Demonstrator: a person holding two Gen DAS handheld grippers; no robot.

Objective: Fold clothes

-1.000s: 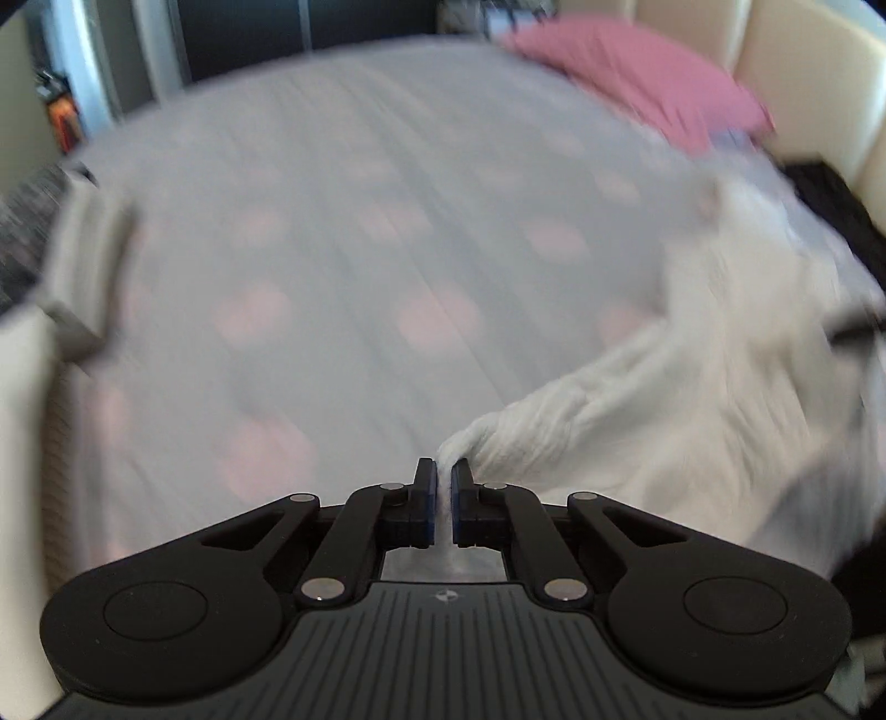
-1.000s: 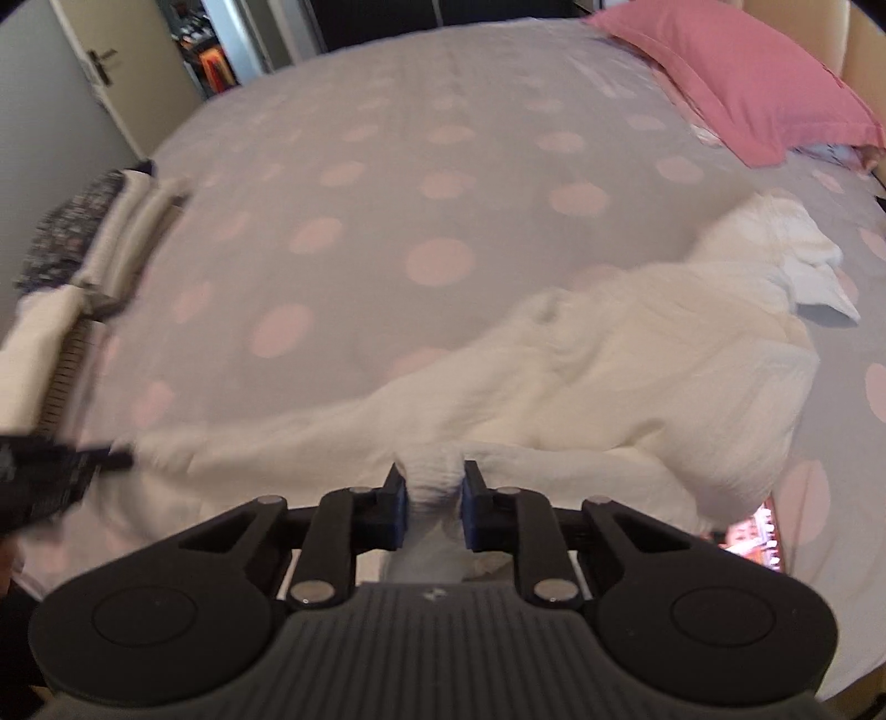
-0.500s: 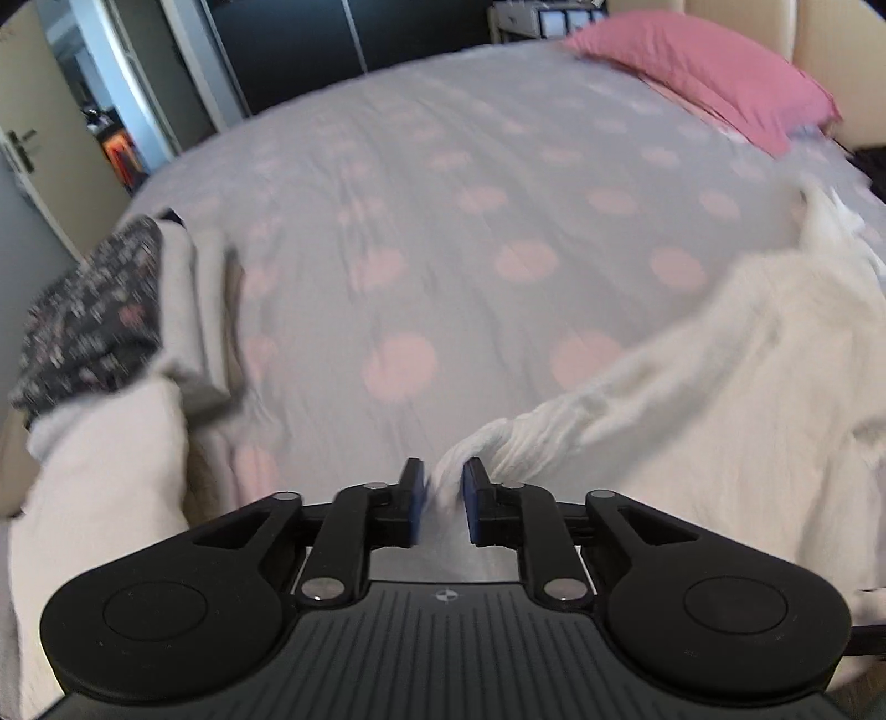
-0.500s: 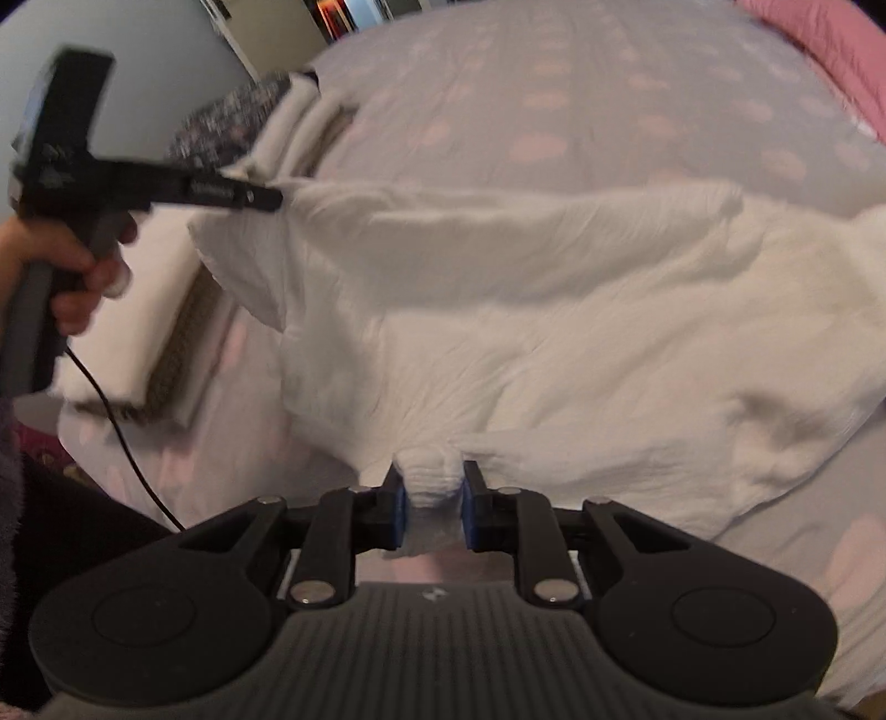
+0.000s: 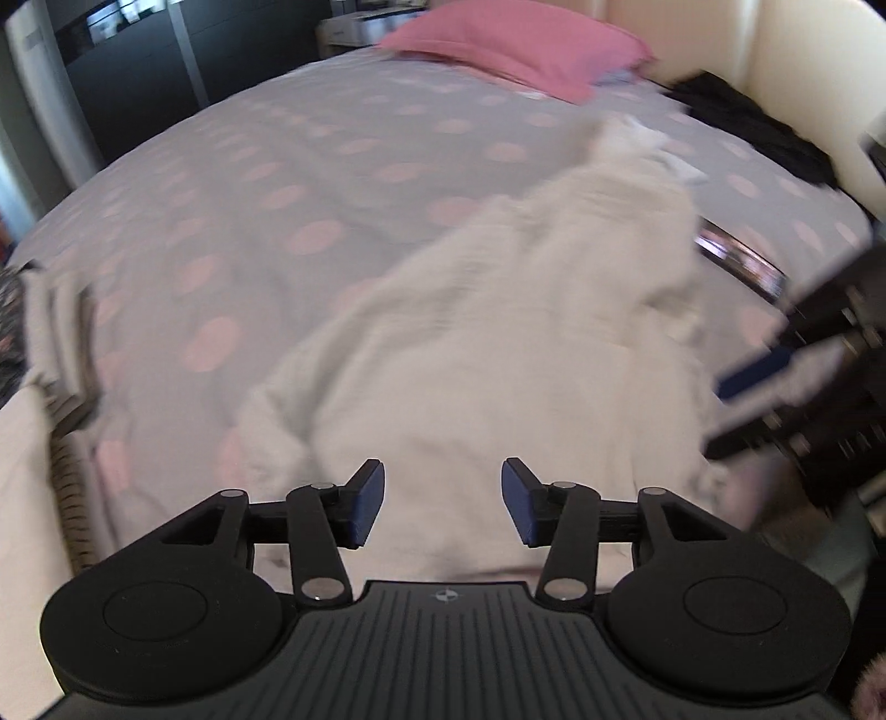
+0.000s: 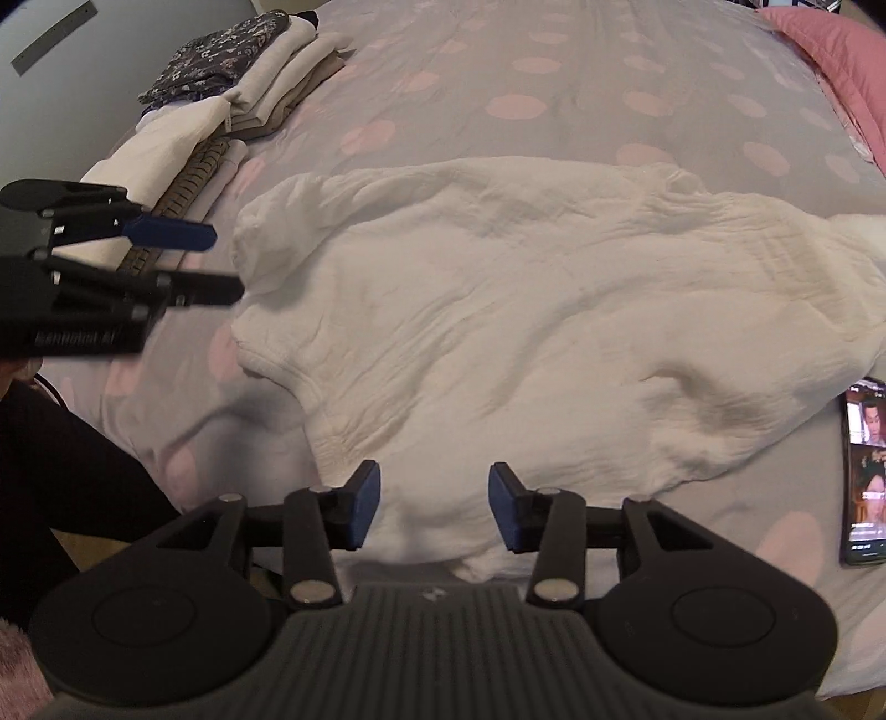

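Observation:
A crinkled white garment lies spread across the grey, pink-dotted bed; it is blurred in the left wrist view. My right gripper hovers over its near hem, jaws opening, pads clear of the cloth. My left gripper is above the garment's left part, jaws also opening, nothing pressed between them. The left gripper shows at the left of the right wrist view, beside the garment's sleeve end. The right gripper is blurred at the right edge of the left wrist view.
A pile of folded clothes sits at the bed's left edge. A phone with a lit screen lies right of the garment. A pink pillow and a dark garment lie at the head end. A person's dark-clad leg is lower left.
Both grippers were shut on bunched white cloth; now both stand apart with the cloth released. The garment, lifted half a second ago, now lies flat and spread on the bed.

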